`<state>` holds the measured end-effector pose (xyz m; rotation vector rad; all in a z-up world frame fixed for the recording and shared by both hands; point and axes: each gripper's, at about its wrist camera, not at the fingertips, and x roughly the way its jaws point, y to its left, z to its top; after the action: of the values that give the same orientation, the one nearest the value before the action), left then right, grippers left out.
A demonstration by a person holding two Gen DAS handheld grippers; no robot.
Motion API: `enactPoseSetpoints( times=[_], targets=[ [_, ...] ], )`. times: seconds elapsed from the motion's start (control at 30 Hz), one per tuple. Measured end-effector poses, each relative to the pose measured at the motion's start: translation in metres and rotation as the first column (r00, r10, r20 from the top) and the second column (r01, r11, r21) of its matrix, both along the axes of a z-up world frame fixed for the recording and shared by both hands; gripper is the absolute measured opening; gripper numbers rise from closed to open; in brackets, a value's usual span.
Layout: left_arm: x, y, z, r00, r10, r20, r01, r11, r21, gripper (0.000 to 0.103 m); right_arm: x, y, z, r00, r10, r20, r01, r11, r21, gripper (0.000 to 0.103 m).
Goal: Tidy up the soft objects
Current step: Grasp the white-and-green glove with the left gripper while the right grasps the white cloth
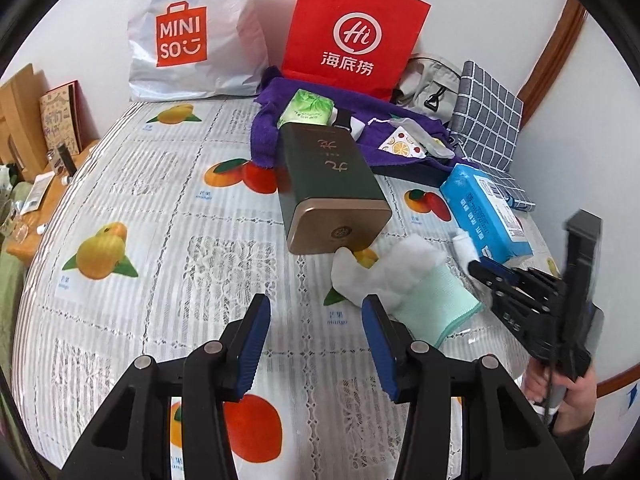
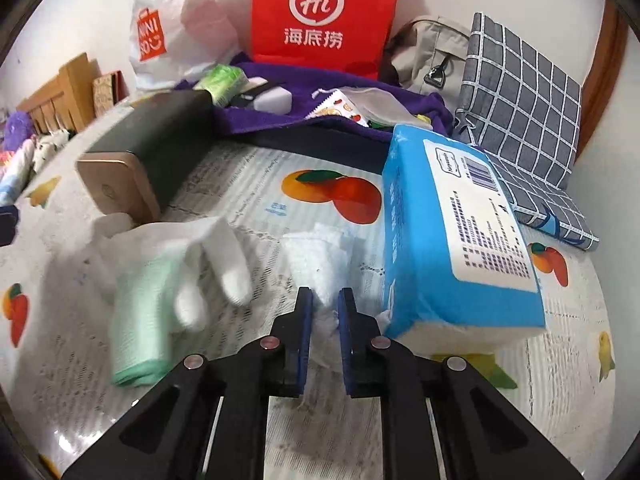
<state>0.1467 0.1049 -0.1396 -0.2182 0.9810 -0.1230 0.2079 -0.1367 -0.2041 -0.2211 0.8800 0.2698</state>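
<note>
evidently the right gripper (image 2: pixel 325 306) pinches a limp white cloth (image 2: pixel 316 256) at its near edge; soft, light. left gripper (image 1: pixel 316 320) wide, unloaded.

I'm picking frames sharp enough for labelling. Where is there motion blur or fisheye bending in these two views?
Left wrist view: the right gripper at the frame's right edge is smeared; the dark green tin with gold lid is sharp; the fruit-print tablecloth bulges barrel-like. Right wrist view: the white and mint-green knit glove is blurred, the blue tissue pack label crisp.

glove (image 2: pixel 168 280) fingers motion-blurred, MINISO bag (image 2: pixel 160 28) cut off by top edge
</note>
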Motion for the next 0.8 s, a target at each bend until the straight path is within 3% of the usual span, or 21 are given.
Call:
enactPoseSetpoints(
  times=[0.2,0.43,0.53,0.7,0.8],
  targets=[
    [-0.005,-0.010,-0.006,0.999,0.008,-0.031,-0.008,1.000,-0.006,0.045,-0.029,-0.018,0.021,1.000,0.012,0.007,-0.013,0.994,0.104,0.013],
    [0.005,-0.038,-0.018,0.998,0.012,-0.069,-0.016,0.998,-0.056,0.050,-0.061,-0.047,0.033,1.000,0.009,0.028,-0.013,0.989,0.149,0.013],
    [0.015,-0.050,-0.024,0.996,0.043,-0.083,-0.049,0.996,-0.078,0.050,-0.066,-0.066,0.030,1.000,-0.018,0.020,0.015,0.989,0.147,0.013],
    [0.038,-0.075,-0.032,0.994,0.016,-0.107,-0.029,0.992,-0.122,0.050,-0.064,-0.091,0.011,0.998,-0.057,-0.017,0.059,0.990,0.129,0.013],
    [0.052,-0.088,-0.035,0.995,0.018,-0.100,-0.031,0.991,-0.129,0.058,-0.059,-0.096,0.000,0.998,-0.048,-0.032,0.052,0.990,0.133,0.013]
  ],
)
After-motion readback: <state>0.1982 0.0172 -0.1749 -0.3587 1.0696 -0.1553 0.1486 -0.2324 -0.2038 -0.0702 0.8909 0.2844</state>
